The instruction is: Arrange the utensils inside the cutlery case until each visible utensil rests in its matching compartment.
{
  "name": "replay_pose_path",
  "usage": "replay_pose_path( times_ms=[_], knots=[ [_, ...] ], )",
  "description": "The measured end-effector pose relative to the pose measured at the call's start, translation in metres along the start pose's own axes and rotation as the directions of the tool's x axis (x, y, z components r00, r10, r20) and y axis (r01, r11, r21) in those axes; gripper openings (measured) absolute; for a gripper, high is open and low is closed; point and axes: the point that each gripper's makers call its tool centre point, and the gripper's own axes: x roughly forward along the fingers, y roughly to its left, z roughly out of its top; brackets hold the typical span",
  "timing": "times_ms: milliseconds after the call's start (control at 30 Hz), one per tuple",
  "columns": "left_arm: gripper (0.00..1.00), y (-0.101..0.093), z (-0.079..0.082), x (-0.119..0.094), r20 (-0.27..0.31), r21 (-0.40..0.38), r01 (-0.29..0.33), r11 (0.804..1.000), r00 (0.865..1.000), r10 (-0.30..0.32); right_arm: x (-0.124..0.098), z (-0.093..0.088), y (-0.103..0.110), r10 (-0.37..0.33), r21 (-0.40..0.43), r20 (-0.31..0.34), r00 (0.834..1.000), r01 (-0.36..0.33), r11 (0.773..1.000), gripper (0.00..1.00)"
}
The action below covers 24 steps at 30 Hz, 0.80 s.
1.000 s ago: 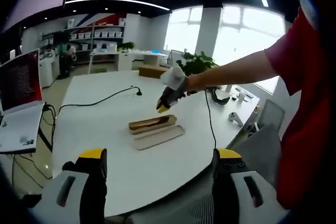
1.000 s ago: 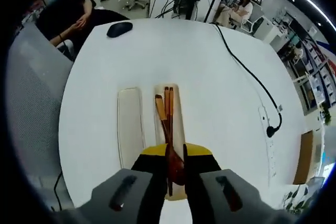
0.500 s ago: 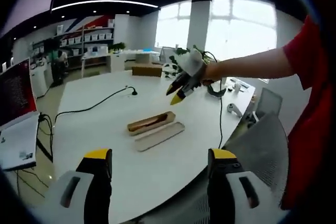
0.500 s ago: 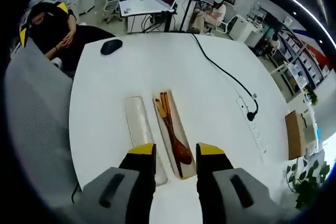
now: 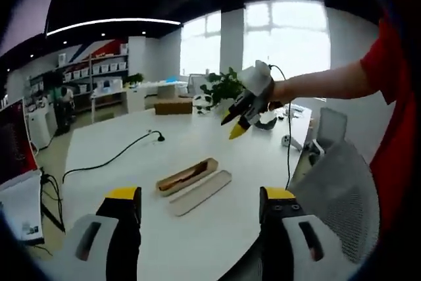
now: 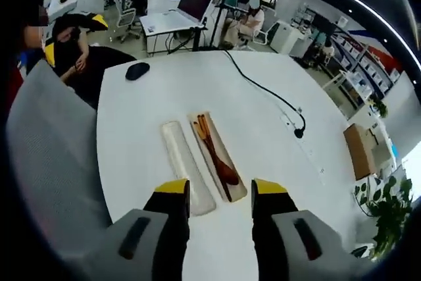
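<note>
A wooden cutlery case (image 6: 217,157) lies on the white table (image 6: 263,83), holding a wooden spoon (image 6: 222,169) and chopsticks (image 6: 202,128) side by side. Its pale lid (image 6: 186,166) lies just left of it. My right gripper (image 6: 221,189) is open and empty, high above the near end of the case. In the left gripper view the case (image 5: 187,176) and lid (image 5: 200,192) sit mid-table. There the right gripper (image 5: 238,123) hangs in the air above and right of them, in a person's hand. My left gripper (image 5: 199,195) is open and empty, well back from the case.
A black cable (image 6: 263,90) ends in a plug (image 6: 299,133) right of the case. A black mouse (image 6: 137,70) lies at the far left edge, a laptop (image 6: 191,4) beyond it. A grey mesh chair (image 6: 52,149) stands at the near edge. A cardboard box (image 6: 362,149) is at the right.
My right gripper's jaws were close around the spoon handle; they have opened and lifted well above the case, leaving the spoon in it. The left gripper's camera has shifted slightly.
</note>
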Motion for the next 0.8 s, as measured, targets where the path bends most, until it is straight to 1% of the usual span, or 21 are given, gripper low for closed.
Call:
replay_pose_path(
  times_ms=[33,67,100,133,167,200,233,267,333,367,433,500,533,567,600,633,667,700,733,767,800],
  knots=[
    [0.79,0.001,-0.001,0.001,-0.007,-0.005,0.005,1.000,1.000,-0.005,0.000,-0.005,0.000,-0.003,0.022,-0.006,1.000,0.003,1.000,0.36],
    [0.81,0.009,-0.001,0.006,-0.014,0.018,-0.006,1.000,1.000,0.006,0.000,-0.008,0.001,-0.005,0.043,-0.011,1.000,0.005,0.999,0.36],
    [0.80,0.018,-0.005,0.007,-0.037,0.065,-0.032,0.997,0.999,0.034,0.000,-0.011,0.003,-0.006,0.058,-0.010,1.000,0.007,0.998,0.37],
    [0.79,0.022,-0.009,0.009,-0.063,0.075,-0.038,0.996,0.997,0.043,-0.001,-0.012,0.004,-0.013,0.062,-0.007,1.000,0.013,0.998,0.39],
    [0.80,0.023,-0.011,0.014,-0.070,0.061,-0.022,0.998,0.997,0.026,-0.002,-0.013,0.006,-0.022,0.059,-0.005,1.000,0.023,0.998,0.42],
    [0.80,0.026,-0.012,0.016,-0.069,0.057,-0.018,0.998,0.997,0.021,-0.006,-0.013,0.007,-0.054,0.033,-0.006,0.999,0.054,0.998,0.43],
    [0.80,0.030,-0.011,0.018,-0.072,0.055,-0.023,0.998,0.997,0.027,-0.008,-0.011,0.006,-0.075,0.017,0.013,0.997,0.075,0.997,0.45],
    [0.80,0.032,-0.012,0.018,-0.078,0.060,-0.029,0.998,0.996,0.034,-0.012,-0.007,0.008,-0.092,0.025,0.048,0.995,0.091,0.996,0.48],
    [0.80,0.035,-0.009,0.021,-0.075,0.060,-0.024,0.998,0.997,0.028,-0.021,-0.003,0.012,-0.116,0.094,0.083,0.990,0.108,0.990,0.50],
    [0.80,0.036,-0.009,0.024,-0.072,0.054,-0.019,0.998,0.997,0.023,-0.024,-0.003,0.014,-0.120,0.100,0.089,0.989,0.111,0.989,0.50],
    [0.80,0.037,-0.012,0.030,-0.093,0.067,-0.010,0.998,0.996,0.017,-0.029,-0.006,0.015,-0.140,0.107,0.099,0.985,0.129,0.986,0.50],
    [0.79,0.035,-0.017,0.035,-0.110,0.077,0.001,0.997,0.994,0.008,-0.033,-0.010,0.017,-0.166,0.147,0.105,0.981,0.149,0.978,0.50],
    [0.78,0.035,-0.017,0.036,-0.113,0.078,0.003,0.997,0.994,0.006,-0.035,-0.013,0.016,-0.184,0.172,0.109,0.977,0.164,0.971,0.50],
    [0.78,0.033,-0.021,0.041,-0.119,0.078,0.012,0.997,0.993,-0.003,-0.036,-0.015,0.015,-0.215,0.209,0.120,0.969,0.186,0.960,0.50],
    [0.79,0.032,-0.029,0.048,-0.137,0.067,0.032,0.997,0.990,-0.023,-0.036,-0.020,0.014,-0.240,0.265,0.128,0.962,0.200,0.943,0.50],
    [0.78,0.034,-0.035,0.054,-0.146,0.055,0.030,0.998,0.989,-0.022,-0.035,-0.025,0.012,-0.271,0.317,0.137,0.953,0.217,0.923,0.50],
    [0.78,0.037,-0.041,0.059,-0.156,0.024,0.011,1.000,0.988,-0.007,-0.034,-0.031,0.010,-0.305,0.370,0.136,0.942,0.238,0.898,0.51],
    [0.78,0.035,-0.040,0.062,-0.144,0.018,0.015,1.000,0.989,-0.012,-0.030,-0.040,0.013,-0.318,0.436,0.134,0.938,0.233,0.869,0.51],
    [0.78,0.033,-0.037,0.064,-0.124,0.012,0.019,1.000,0.992,-0.018,-0.029,-0.042,0.016,-0.308,0.448,0.138,0.941,0.218,0.867,0.53],
    [0.78,0.032,-0.036,0.067,-0.119,0.002,0.013,1.000,0.993,-0.013,-0.026,-0.044,0.023,-0.290,0.467,0.148,0.946,0.191,0.863,0.57],
    [0.77,0.032,-0.037,0.069,-0.126,-0.013,-0.001,1.000,0.992,0.000,-0.027,-0.045,0.025,-0.287,0.443,0.152,0.946,0.194,0.875,0.62]
  ],
)
